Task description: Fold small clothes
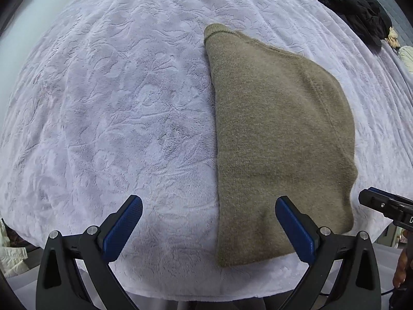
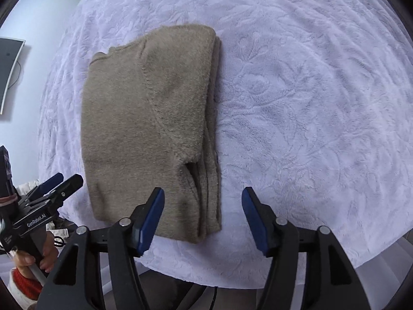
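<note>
A folded olive-brown sweater point(image 1: 278, 139) lies flat on a pale lavender blanket point(image 1: 116, 108) embossed with a leaf pattern, its near edge close to the blanket's front border. The garment forms a long panel running away from the cameras, with a ribbed hem or collar at the far end and a seam curving down its top layer. In the right wrist view the sweater point(image 2: 147, 129) shows stacked layers along its right side, where a small pocket-like gap opens between the folds near the front.

The left gripper point(image 1: 209, 222) hovers above the blanket's near edge with its blue-padded fingers spread wide and nothing between them; its right finger point(image 1: 296, 232) overlaps the sweater's front corner in the picture, though contact cannot be judged. The right gripper point(image 2: 202, 217) is likewise spread wide and empty, poised over the sweater's front right corner, its left finger in front of the fabric and its right finger over bare blanket.

Each tool appears at the edge of the other's view: the right gripper's tip at the far right, the left gripper point(image 2: 59, 183) at lower left, held by a hand point(image 2: 33, 255) in a red cuff.

A heap of black clothing point(image 1: 353, 2) sits at the blanket's far right corner.
</note>
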The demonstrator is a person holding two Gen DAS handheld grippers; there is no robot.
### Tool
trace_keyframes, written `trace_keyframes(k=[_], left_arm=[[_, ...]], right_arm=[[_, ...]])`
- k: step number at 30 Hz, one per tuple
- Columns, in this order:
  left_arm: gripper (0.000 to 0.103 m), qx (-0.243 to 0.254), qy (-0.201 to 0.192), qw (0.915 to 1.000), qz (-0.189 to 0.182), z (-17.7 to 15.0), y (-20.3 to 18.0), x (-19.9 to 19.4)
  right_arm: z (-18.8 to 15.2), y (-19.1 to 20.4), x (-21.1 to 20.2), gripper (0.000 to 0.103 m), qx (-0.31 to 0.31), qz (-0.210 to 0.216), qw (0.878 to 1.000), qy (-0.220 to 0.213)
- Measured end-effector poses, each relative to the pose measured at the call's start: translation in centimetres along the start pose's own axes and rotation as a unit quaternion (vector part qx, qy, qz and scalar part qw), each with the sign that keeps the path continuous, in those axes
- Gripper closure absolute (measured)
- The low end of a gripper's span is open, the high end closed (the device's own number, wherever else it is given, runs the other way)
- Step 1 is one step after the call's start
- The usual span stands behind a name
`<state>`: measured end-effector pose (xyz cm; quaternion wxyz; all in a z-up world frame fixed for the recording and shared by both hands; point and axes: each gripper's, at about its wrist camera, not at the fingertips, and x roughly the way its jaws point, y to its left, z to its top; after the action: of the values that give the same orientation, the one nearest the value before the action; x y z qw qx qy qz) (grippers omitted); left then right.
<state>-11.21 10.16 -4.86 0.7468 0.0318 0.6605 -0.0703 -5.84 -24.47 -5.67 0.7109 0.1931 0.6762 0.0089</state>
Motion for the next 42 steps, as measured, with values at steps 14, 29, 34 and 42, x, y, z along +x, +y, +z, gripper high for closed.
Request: trace_keyframes(k=[14, 29, 34, 42], left_arm=[[0.0, 0.015, 0.005, 0.9998, -0.009, -0.5, -1.9, -1.6], [0.0, 0.019, 0.003, 0.9998, 0.004, -0.7, -2.8, -2.0], [0.0, 0.02, 0.003, 0.9998, 0.006, -0.7, -2.7, -2.1], [0.0, 0.02, 0.002, 0.9998, 0.01, -0.8, -2.7, -2.2]], right_arm=[[0.1, 4.8, -1.4, 0.006, -0.051, -0.058, 0.995, -0.059], [-0.2, 5.7, -1.3, 0.006, -0.044, -0.088, 0.994, -0.05], [-0.2, 5.8, -1.4, 0.006, -0.046, -0.092, 0.994, -0.048], [-0.2, 5.6, -1.2, 0.006, -0.044, -0.095, 0.994, -0.042]])
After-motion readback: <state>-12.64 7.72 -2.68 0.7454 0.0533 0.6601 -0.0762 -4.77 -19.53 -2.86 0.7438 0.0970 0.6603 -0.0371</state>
